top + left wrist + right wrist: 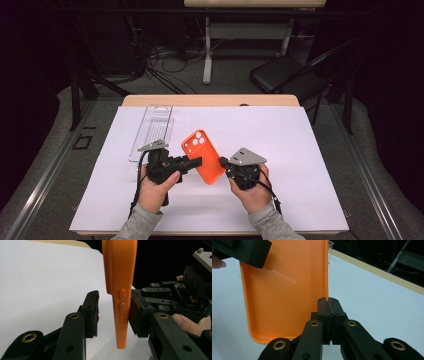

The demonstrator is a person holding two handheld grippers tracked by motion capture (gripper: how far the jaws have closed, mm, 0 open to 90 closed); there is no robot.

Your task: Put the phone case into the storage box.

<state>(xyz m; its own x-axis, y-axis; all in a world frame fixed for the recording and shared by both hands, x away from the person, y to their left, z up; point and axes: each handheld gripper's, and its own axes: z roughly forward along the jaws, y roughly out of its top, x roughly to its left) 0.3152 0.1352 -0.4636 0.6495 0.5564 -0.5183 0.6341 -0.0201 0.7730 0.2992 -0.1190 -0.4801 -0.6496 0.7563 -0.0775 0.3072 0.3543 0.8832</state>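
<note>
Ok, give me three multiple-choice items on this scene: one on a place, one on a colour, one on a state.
1. Where does the clear plastic tray lie?
A. beyond the left gripper
B. beside the right gripper
C. on the chair

2. What colour is the phone case?
A. blue
B. orange
C. green

3. How does the right gripper stand?
A. wide open
B. clamped on the case's edge
C. lying on the table

Answers: 1 A, the high view shows it farther up the white sheet; 2 B, orange in every view; 3 B, the right gripper view shows its jaws pinching the rim.
</note>
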